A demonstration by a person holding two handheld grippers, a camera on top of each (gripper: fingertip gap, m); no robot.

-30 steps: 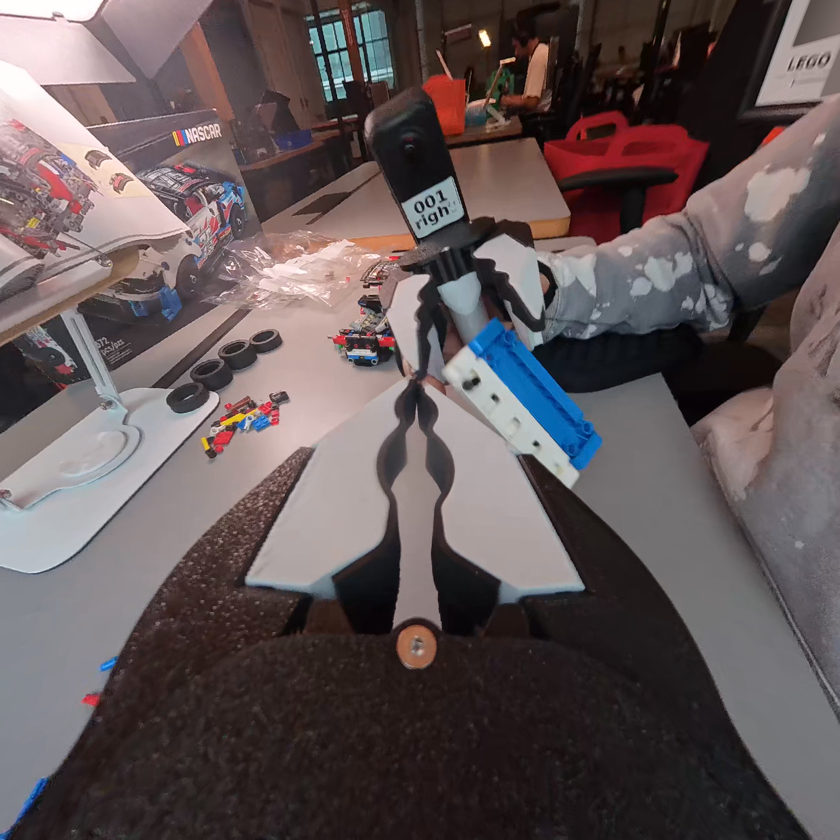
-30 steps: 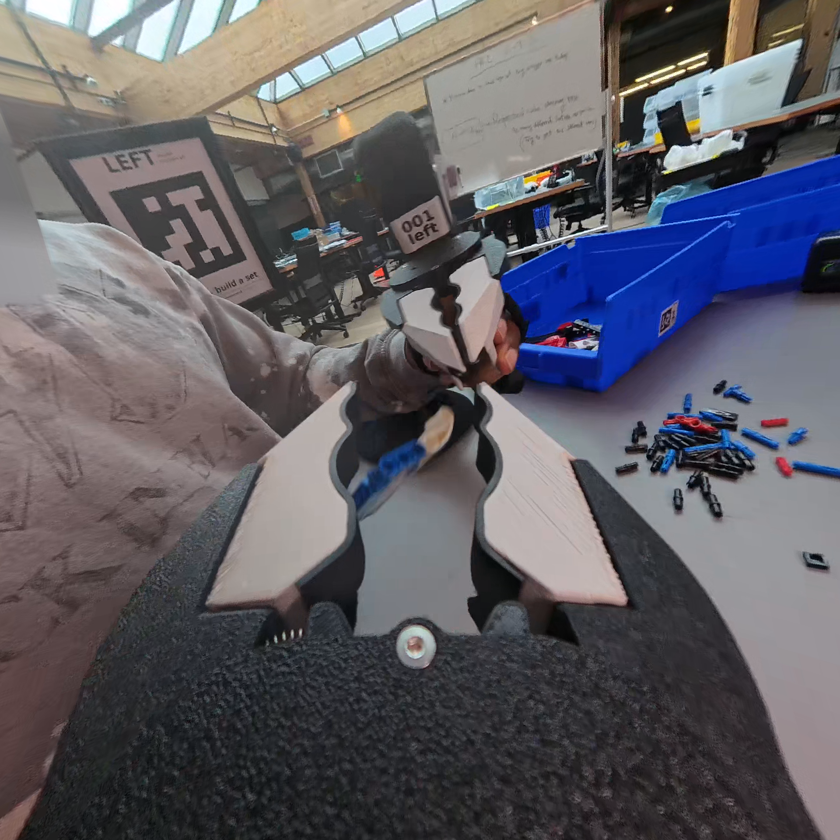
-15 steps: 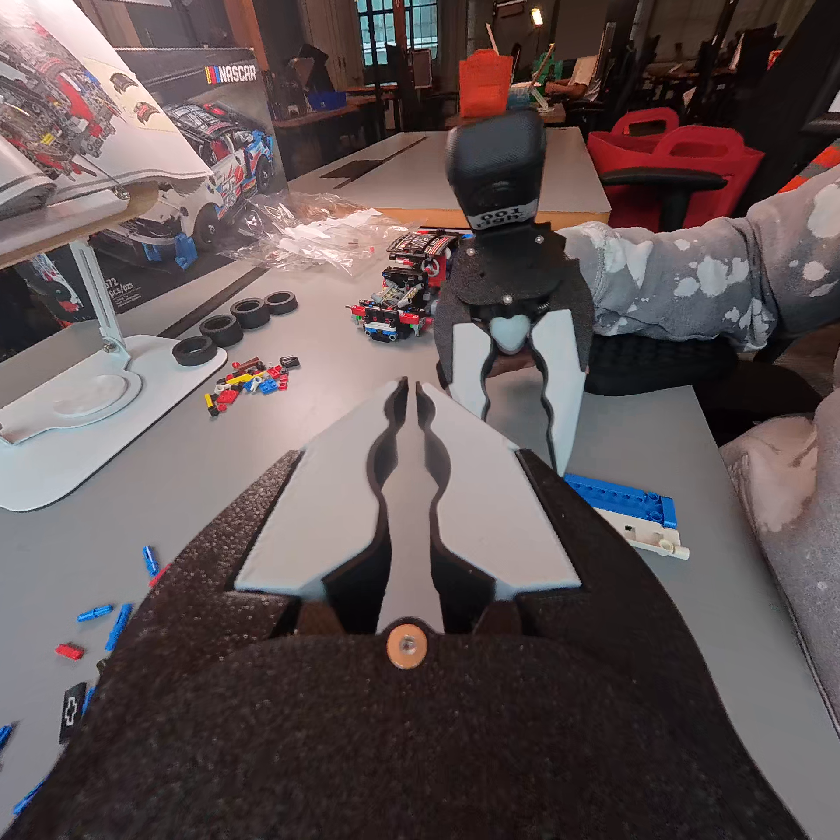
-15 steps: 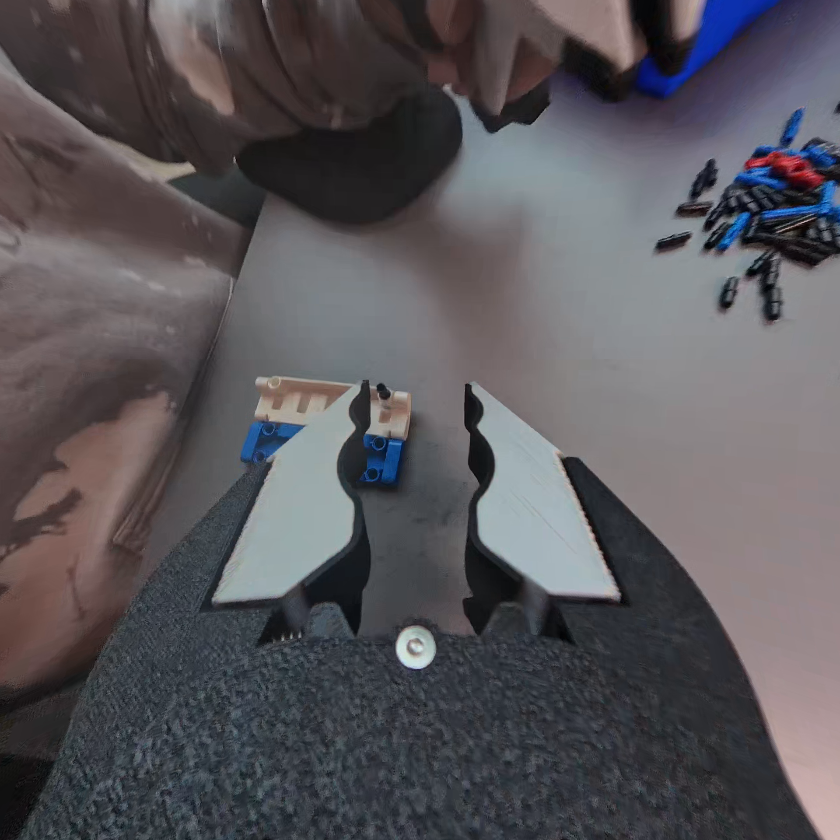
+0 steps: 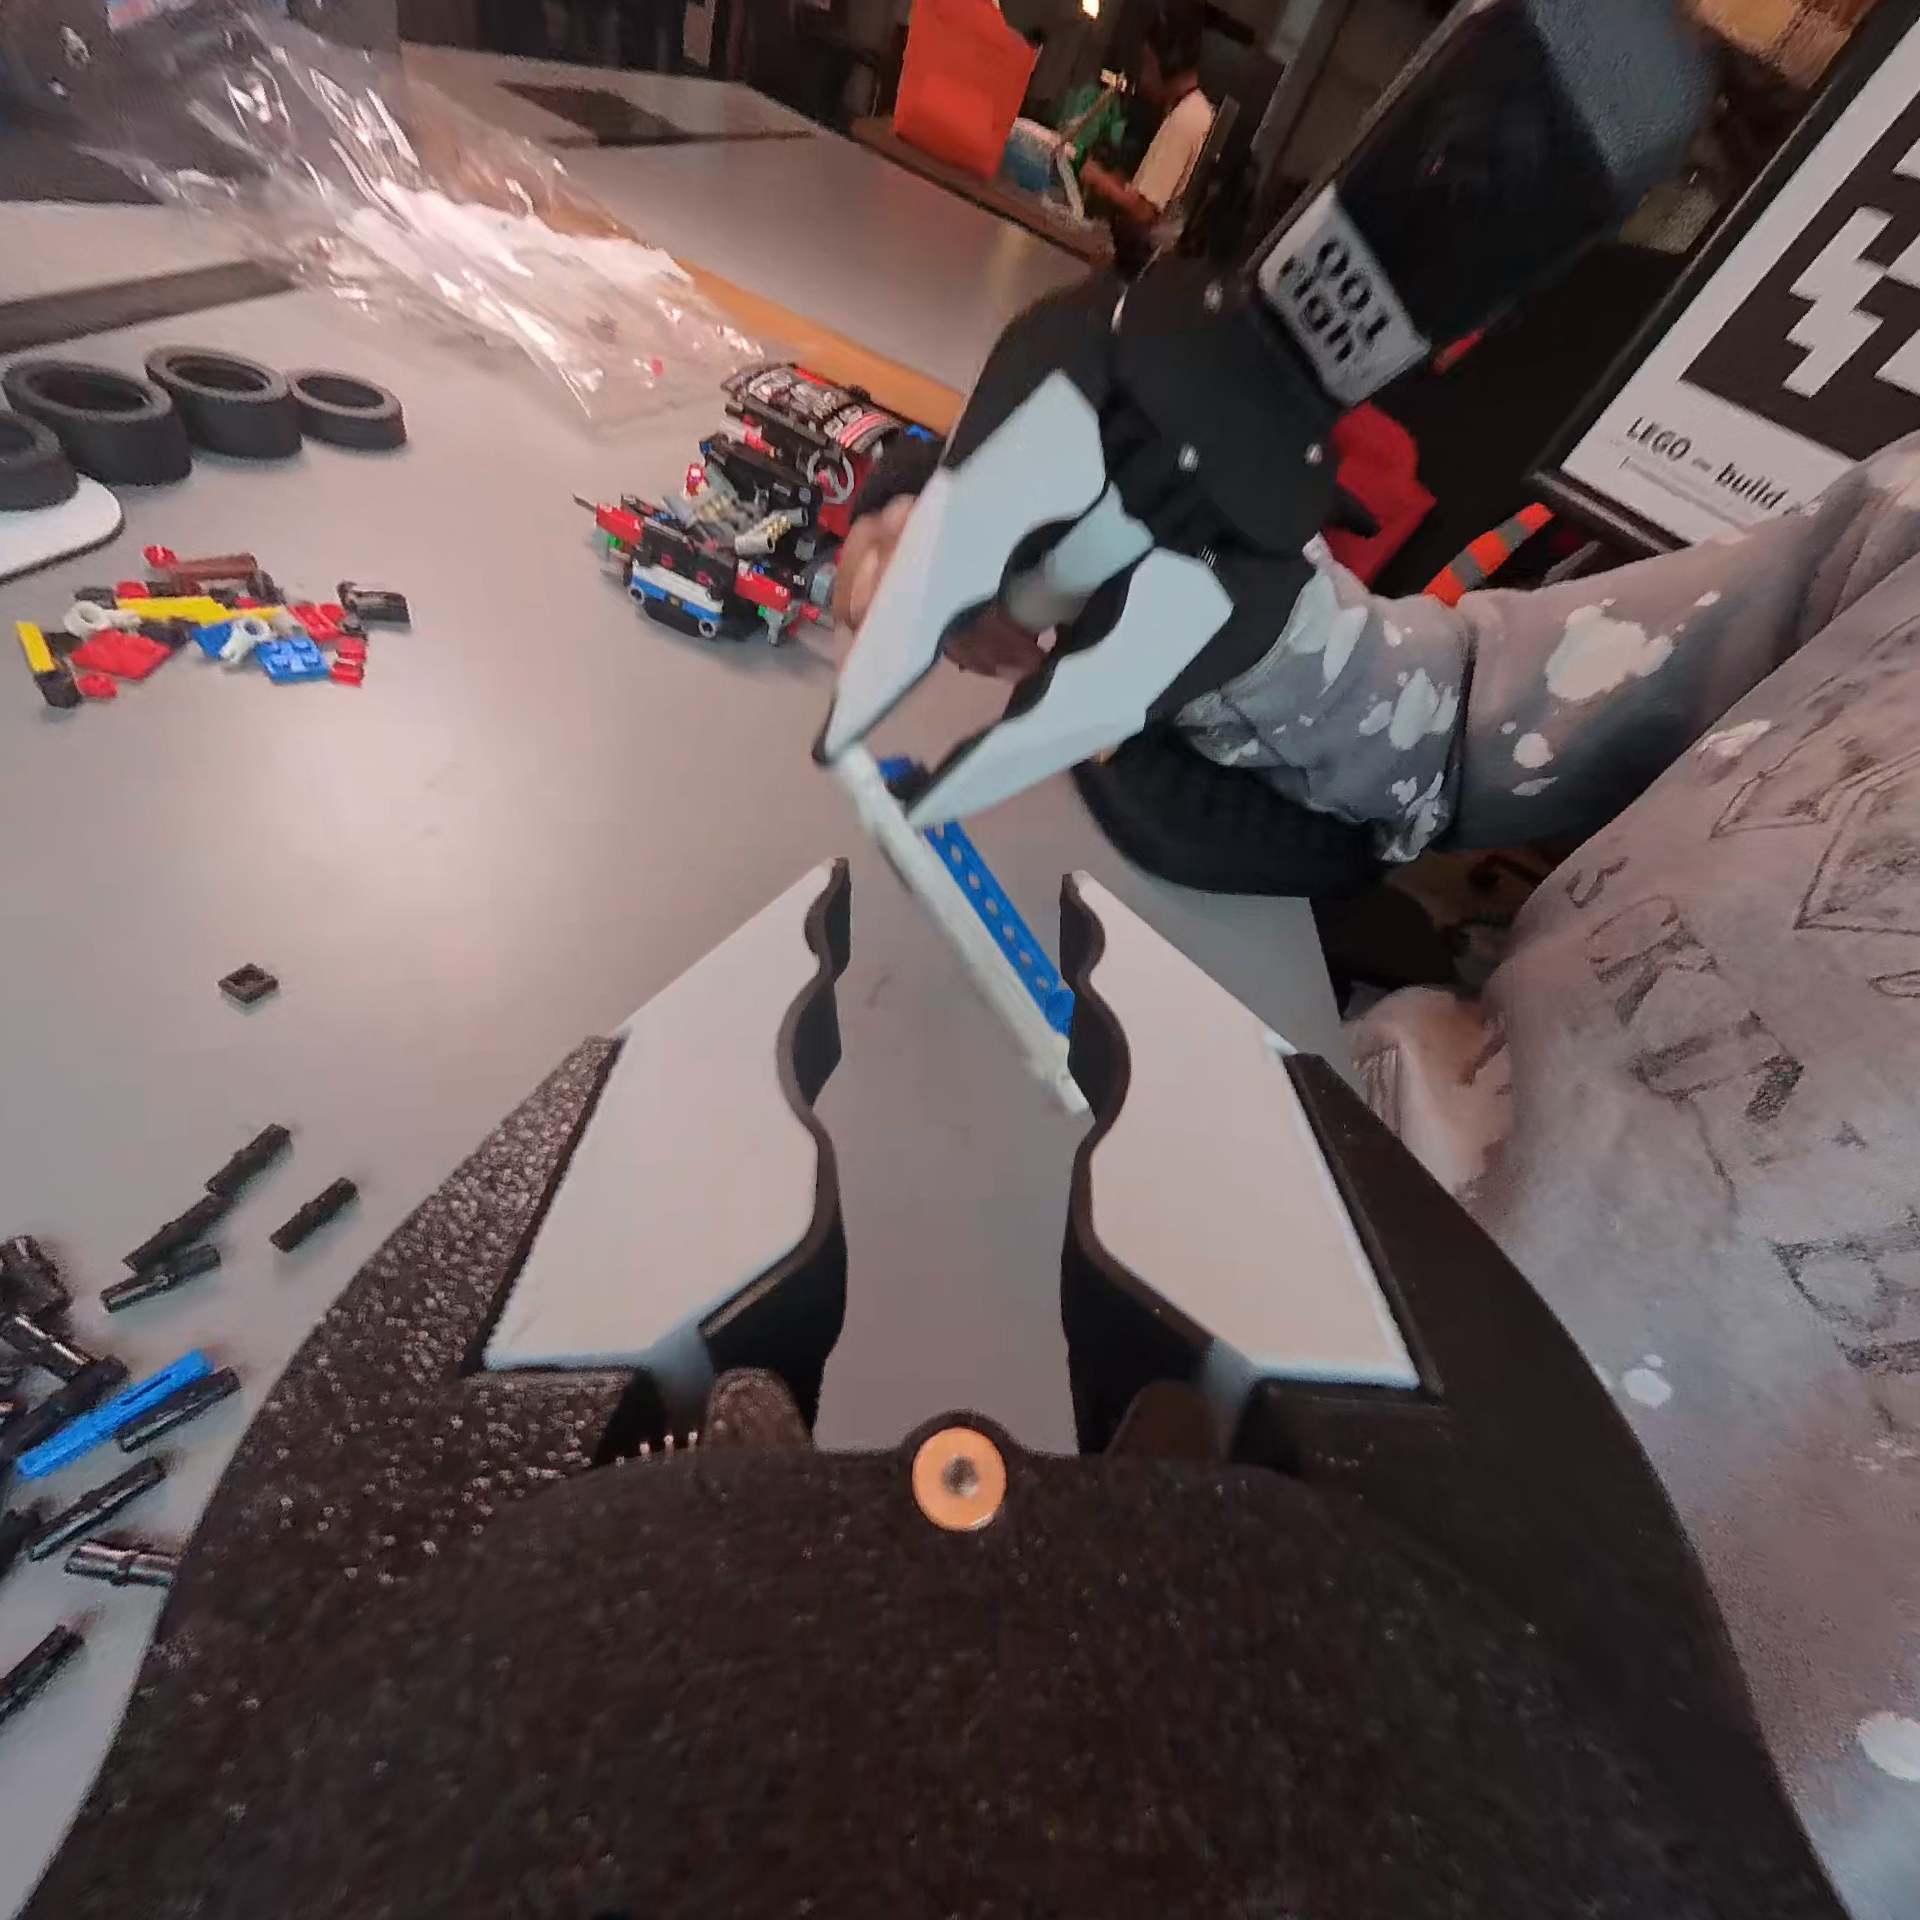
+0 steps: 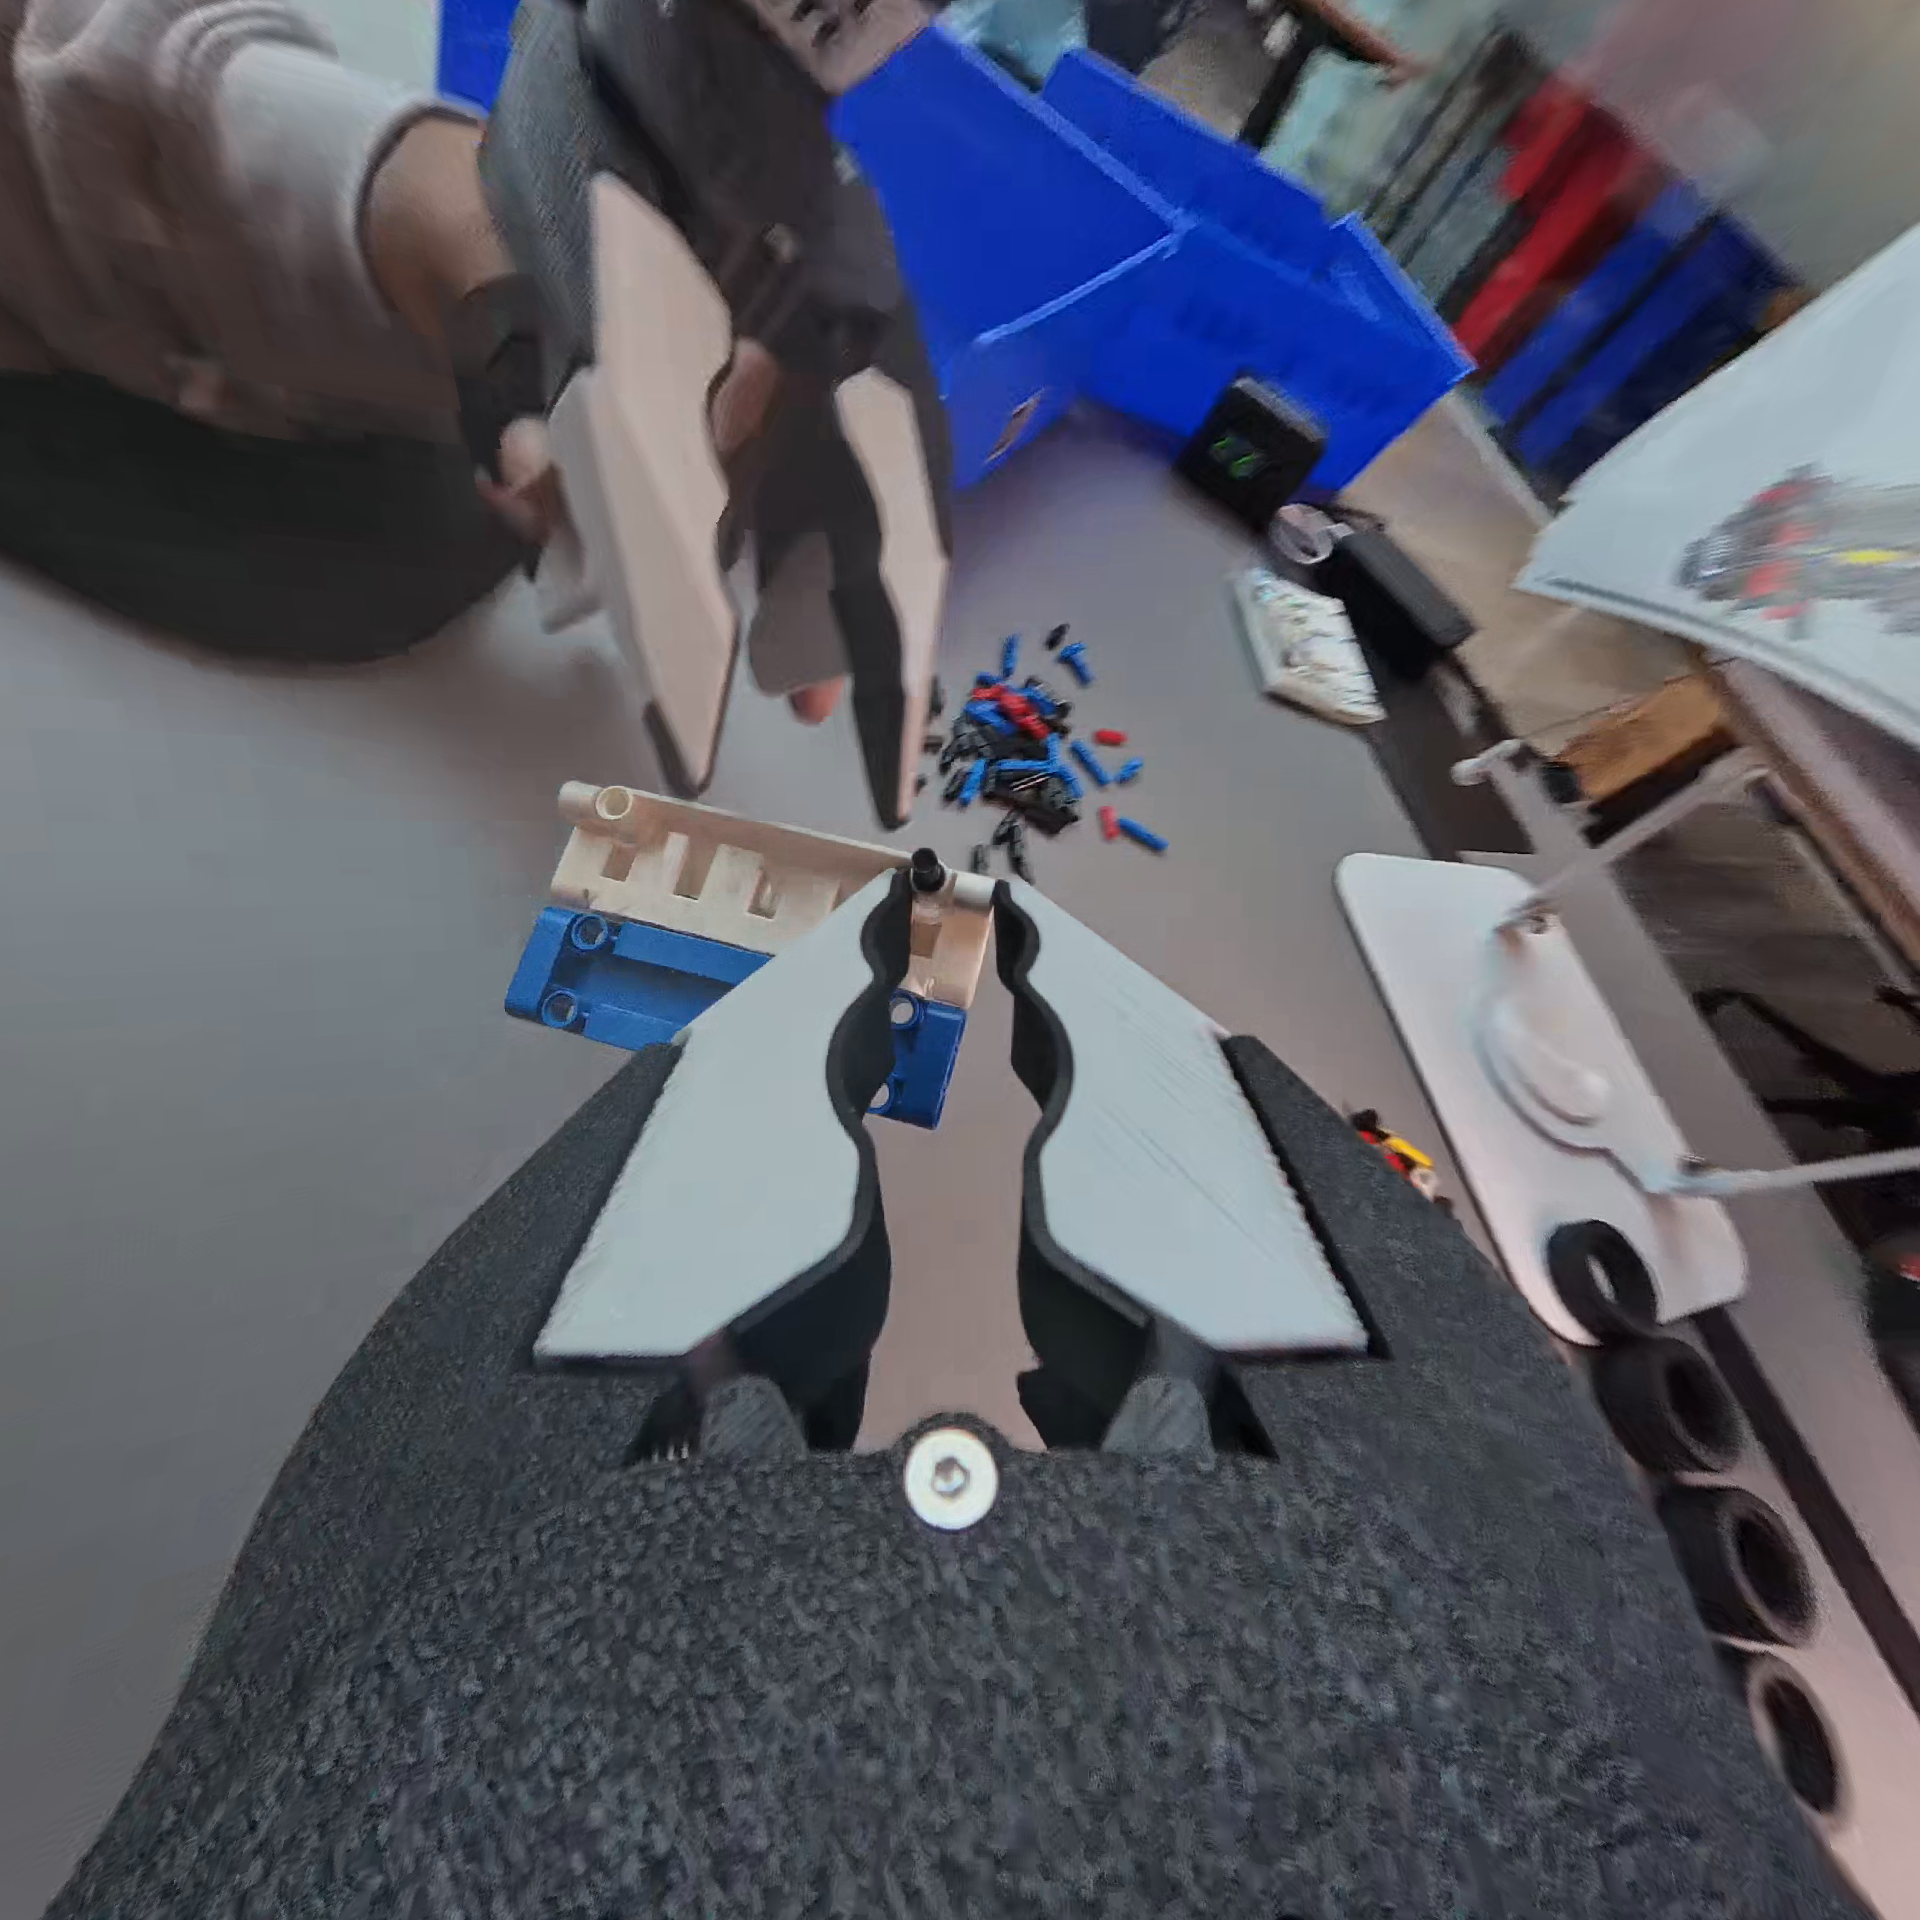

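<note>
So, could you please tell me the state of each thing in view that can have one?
left tool: open, empty.
right tool: shut on one end of the white-and-blue brick assembly.
black pin: plugged into the assembly's corner, sticking up.
model car: partly built, untouched.
tyres: unmounted, lying in a row.
blue bin: open-topped.
</note>
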